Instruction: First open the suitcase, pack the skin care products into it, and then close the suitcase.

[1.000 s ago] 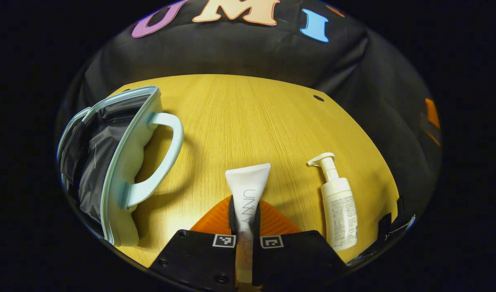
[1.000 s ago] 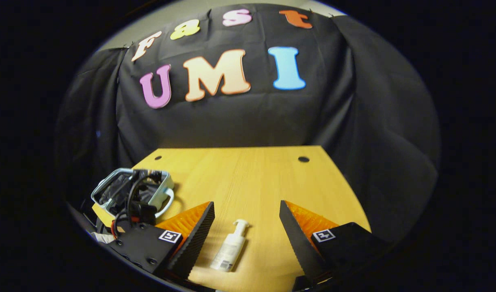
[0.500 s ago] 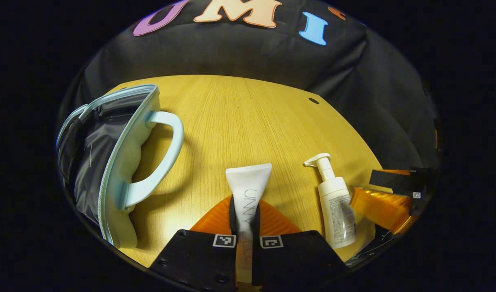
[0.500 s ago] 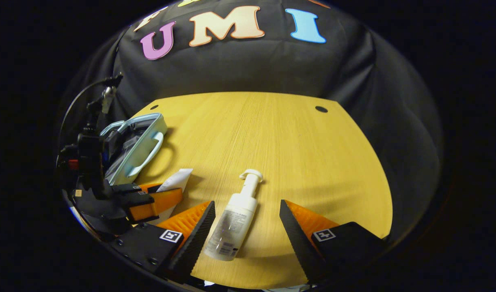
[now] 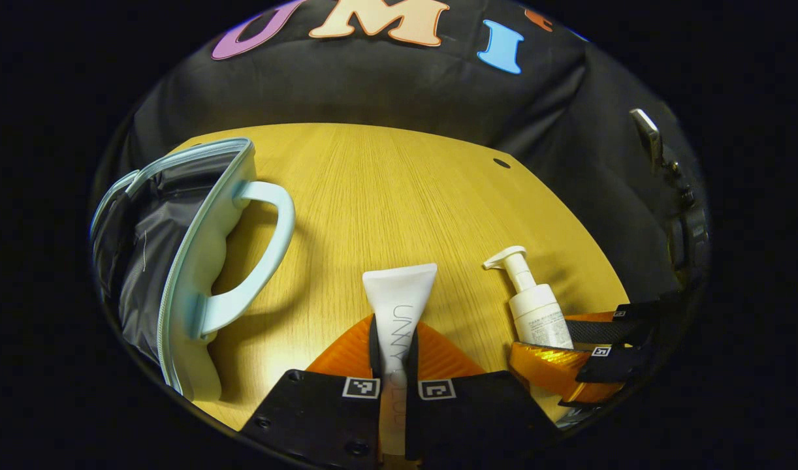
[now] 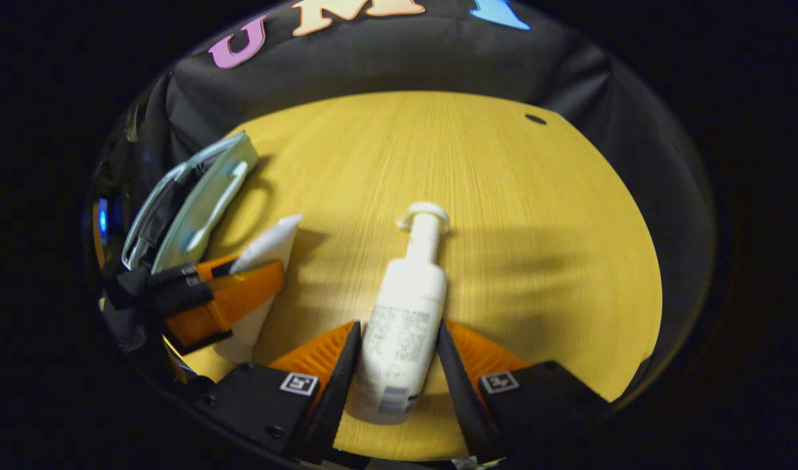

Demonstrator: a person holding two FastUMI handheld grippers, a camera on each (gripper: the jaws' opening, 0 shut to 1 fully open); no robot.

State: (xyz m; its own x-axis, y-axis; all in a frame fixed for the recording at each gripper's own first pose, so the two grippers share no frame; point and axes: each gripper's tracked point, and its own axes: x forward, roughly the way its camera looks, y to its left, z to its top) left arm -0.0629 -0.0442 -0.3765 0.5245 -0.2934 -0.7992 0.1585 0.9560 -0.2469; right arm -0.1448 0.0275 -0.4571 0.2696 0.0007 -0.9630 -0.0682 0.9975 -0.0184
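Left hand-held gripper [image 5: 394,352] clamping tube [image 5: 399,297], right hand-held gripper [image 6: 394,352] closed around pump bottle [image 6: 405,307]

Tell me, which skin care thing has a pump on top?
The white bottle between the right tongs. The tube in the left tongs is flat-ended.

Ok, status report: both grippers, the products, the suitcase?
Left gripper shut on tube. Right gripper closing around pump bottle, contact unclear. Suitcase open. Path clear.
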